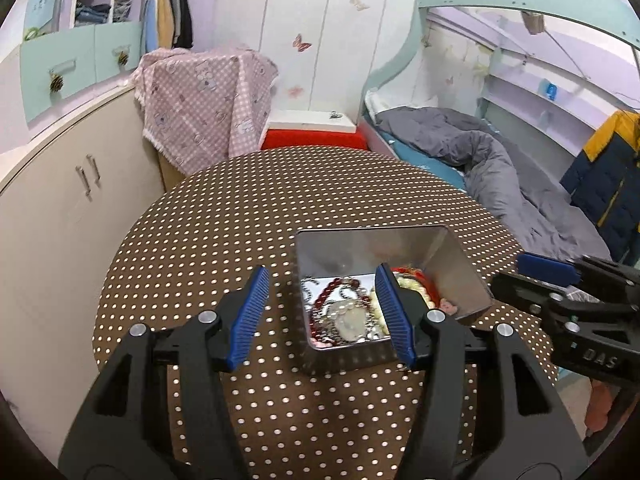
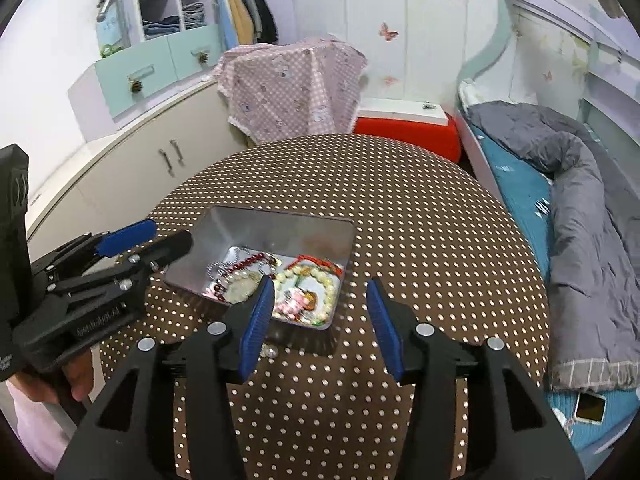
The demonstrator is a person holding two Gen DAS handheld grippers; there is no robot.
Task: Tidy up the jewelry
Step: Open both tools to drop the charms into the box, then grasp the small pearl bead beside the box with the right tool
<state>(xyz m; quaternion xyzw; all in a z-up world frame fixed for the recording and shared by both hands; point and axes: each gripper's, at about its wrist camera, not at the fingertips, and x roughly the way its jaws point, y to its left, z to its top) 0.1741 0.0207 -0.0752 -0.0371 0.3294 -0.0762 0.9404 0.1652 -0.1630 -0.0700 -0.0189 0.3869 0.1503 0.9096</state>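
— What do the tools look like?

— The left gripper point(image 1: 324, 312) is a matte black plastic frame with two angular arms, each ending in a finger faced with a blue ribbed rubber pad point(image 1: 250, 316). Round silver screw heads point(image 1: 137, 329) sit at the pivots.

— And the other one?

— The right gripper point(image 2: 320, 324) is the same build: black arms, blue ribbed pads point(image 2: 258, 324), silver screws point(image 2: 424, 329). Seen from the left camera, its side carries pale raised letters, roughly "DAS" point(image 1: 599, 358).

— Anything of the person?

— A hand point(image 2: 76, 380) under the left tool's black handle, and below it a pale pink sleeve point(image 2: 28, 424).
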